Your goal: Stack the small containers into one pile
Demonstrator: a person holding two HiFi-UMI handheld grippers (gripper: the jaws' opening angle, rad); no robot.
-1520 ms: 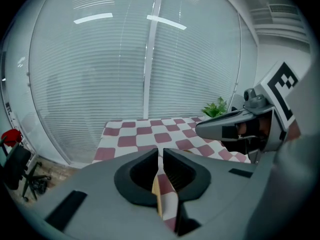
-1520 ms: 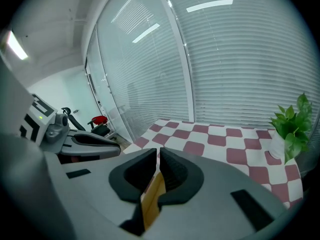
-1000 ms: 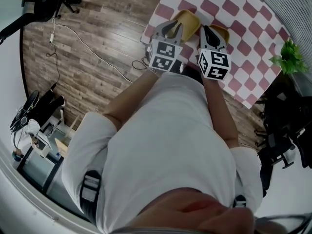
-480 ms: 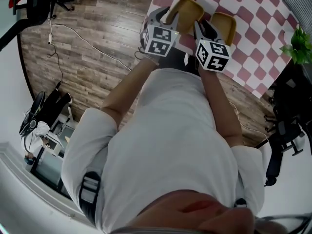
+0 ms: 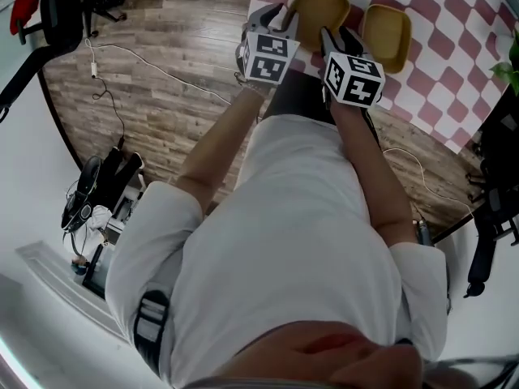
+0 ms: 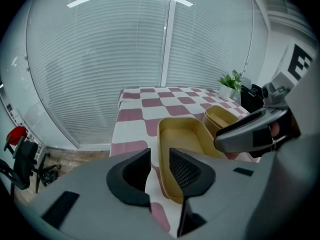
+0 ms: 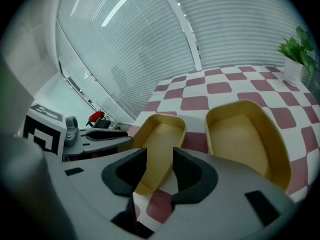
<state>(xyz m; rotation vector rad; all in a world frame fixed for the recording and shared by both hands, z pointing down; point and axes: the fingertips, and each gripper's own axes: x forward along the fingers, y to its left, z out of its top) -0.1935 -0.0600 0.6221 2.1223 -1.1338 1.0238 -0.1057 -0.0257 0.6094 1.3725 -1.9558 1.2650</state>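
Two shallow yellow containers sit side by side on the checked table. The left container (image 5: 319, 8) (image 6: 184, 140) (image 7: 161, 140) lies between my two grippers. My left gripper (image 5: 280, 19) (image 6: 160, 173) stands open astride that container's near left wall, with table showing beside the rim. My right gripper (image 5: 334, 39) (image 7: 160, 171) has just been opening its jaws and now stands open; the same container's near right rim lies in the gap, untouched by the pads. The right container (image 5: 387, 32) (image 6: 223, 119) (image 7: 248, 138) sits apart, empty.
The red-and-white checked table (image 5: 454, 63) ends just in front of the person, with wooden floor (image 5: 162, 79) below. A small green plant (image 5: 511, 70) (image 6: 229, 82) (image 7: 299, 48) stands at the far right. Window blinds (image 6: 150, 44) run behind the table. A chair (image 5: 61, 14) and cables lie on the floor.
Both grippers have come down toward the near edge of the table at the left container. The head view has shifted, so the two containers now sit higher and plainly apart.
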